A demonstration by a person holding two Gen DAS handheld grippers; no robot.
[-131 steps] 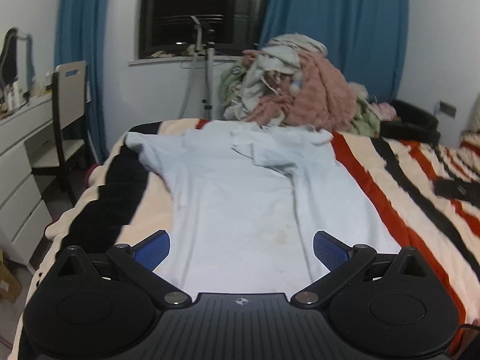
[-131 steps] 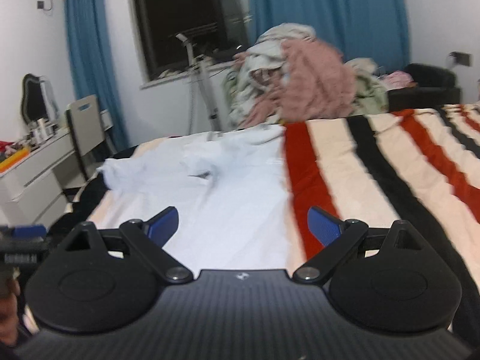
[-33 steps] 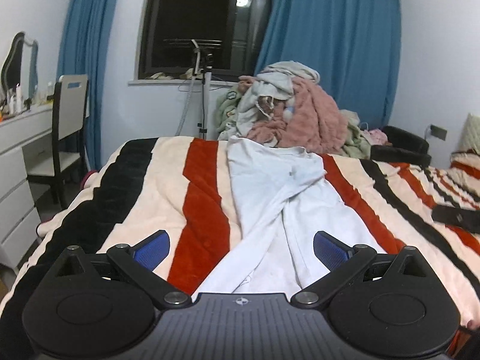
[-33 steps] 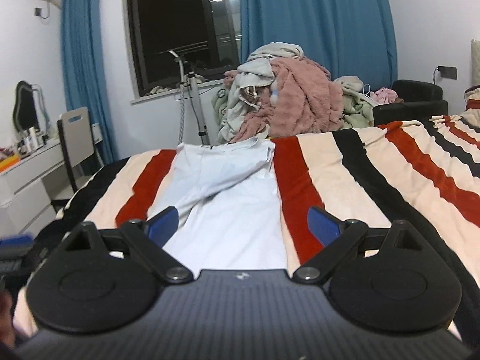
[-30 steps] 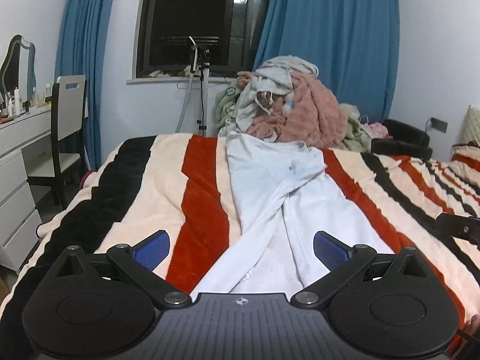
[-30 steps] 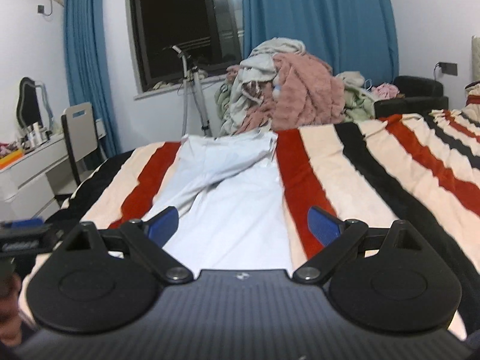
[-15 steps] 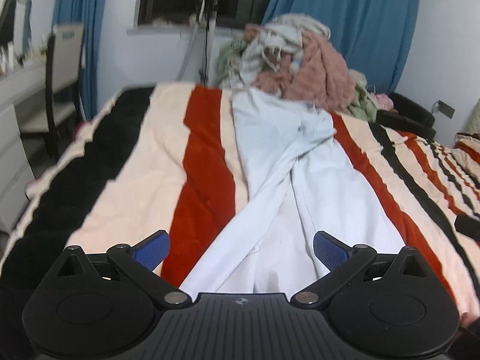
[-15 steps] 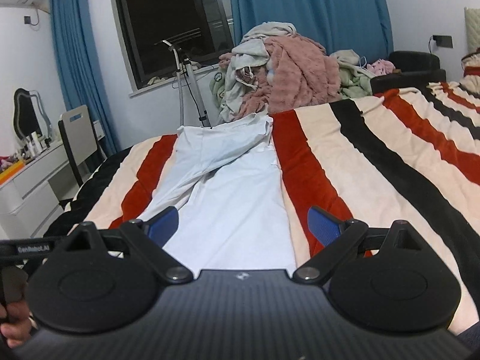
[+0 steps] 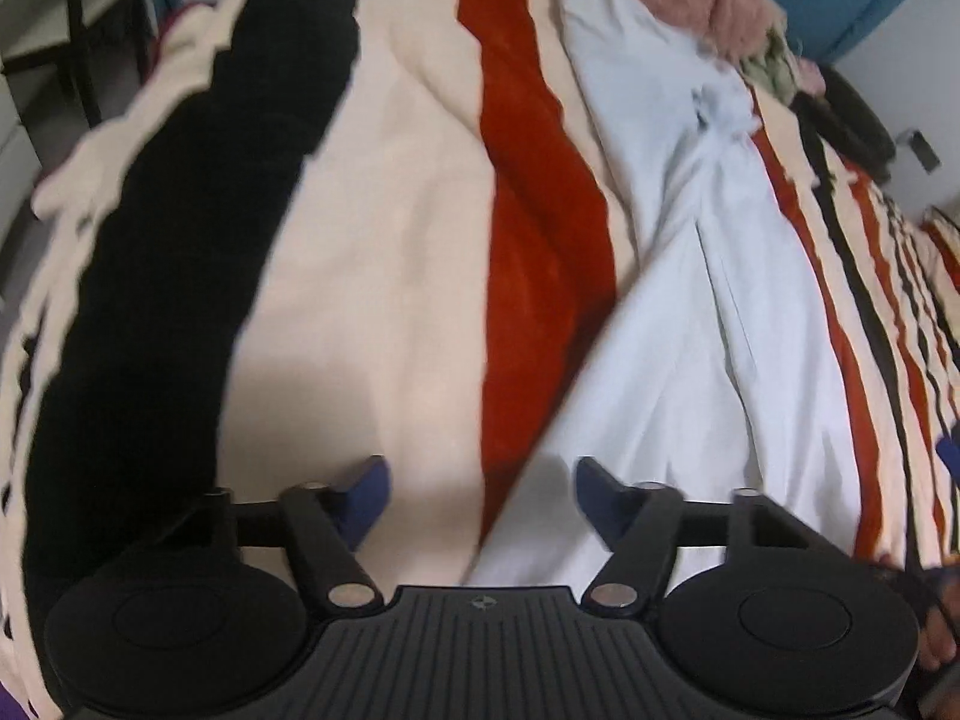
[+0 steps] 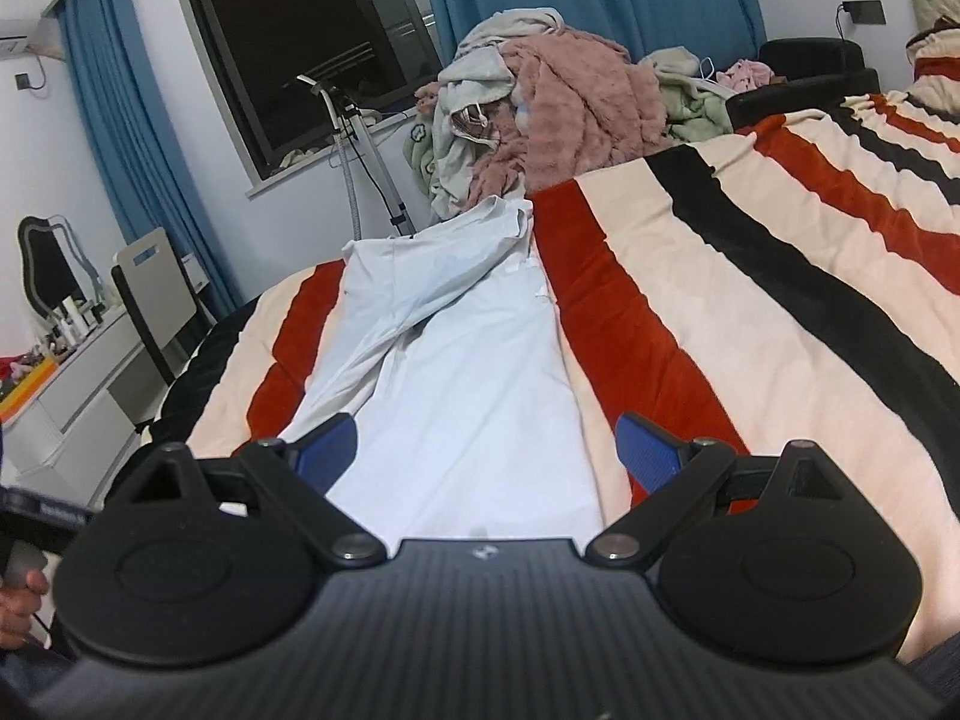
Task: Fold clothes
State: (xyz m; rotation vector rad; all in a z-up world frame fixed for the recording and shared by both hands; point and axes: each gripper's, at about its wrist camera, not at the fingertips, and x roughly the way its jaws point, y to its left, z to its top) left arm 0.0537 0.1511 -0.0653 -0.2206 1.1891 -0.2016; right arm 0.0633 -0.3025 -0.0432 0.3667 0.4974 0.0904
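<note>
Shirt point(image 9: 708, 324), pale blue with both sides laid inward, lies lengthwise on the striped blanket point(image 9: 390, 228) ahead of both spread, empty grippers, left gripper point(image 9: 477, 492) at its near-left hem, right gripper point(image 10: 486, 441) over its near end; pinch both hem corners evenly, judging by the frames.

The shirt point(image 10: 456, 372) lies lengthwise on my bed point(image 10: 750, 312), running from the near edge in front of me to the far edge, where the heap of clothes point(image 10: 540, 114) sits just behind it. My 2 grippers hang over the near edge: the left gripper point(image 9: 480, 495) over the shirt's left border, the right gripper point(image 10: 486, 450) over its right part. The chair point(image 10: 159, 294) and dresser point(image 10: 78, 378) stand off the bed's left side.
</note>
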